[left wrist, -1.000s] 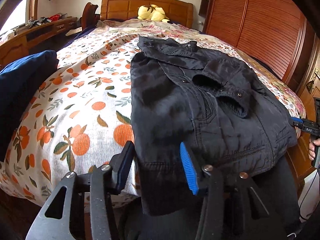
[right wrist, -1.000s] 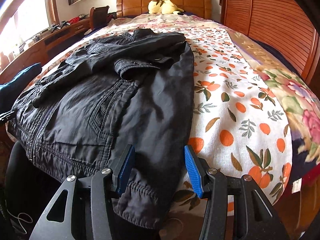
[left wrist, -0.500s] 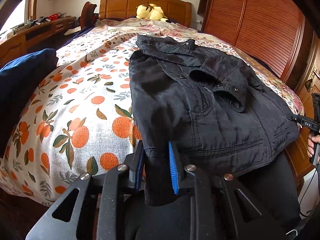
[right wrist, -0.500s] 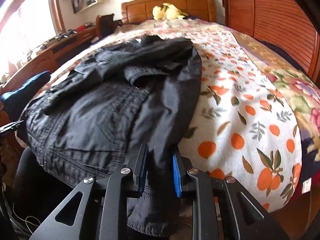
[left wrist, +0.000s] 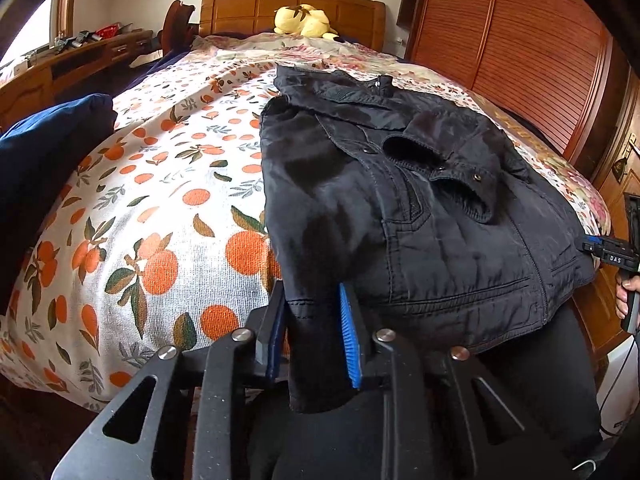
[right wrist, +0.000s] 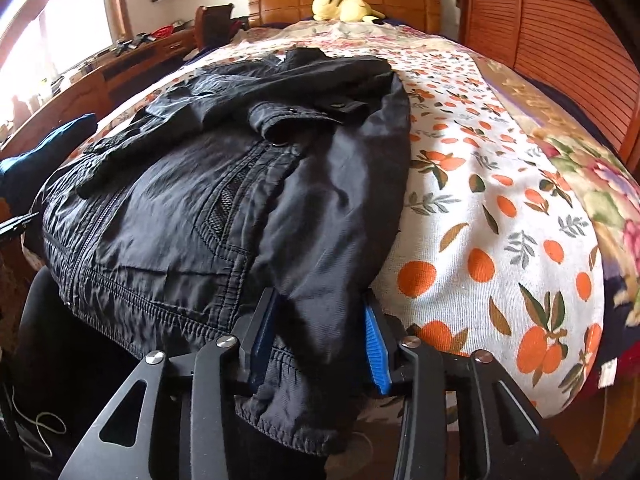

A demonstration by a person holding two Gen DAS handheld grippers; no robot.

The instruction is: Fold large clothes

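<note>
Black jacket (left wrist: 400,216) lies on the orange-print bedspread (left wrist: 160,208) with its long axis running from the hem at the bed's foot, nearest both hands, up to the collar toward the headboard (left wrist: 292,8). The left hand-held gripper (left wrist: 312,336) has just been closing and now pinches the hem corner on its side, while the right hand-held gripper (right wrist: 316,344) has just eased slightly wider, yet its pads seem to bear on the bunched opposite corner. Each hand is nearest its own corner, so I judge the coming fold carries the hem away toward the collar.
</note>
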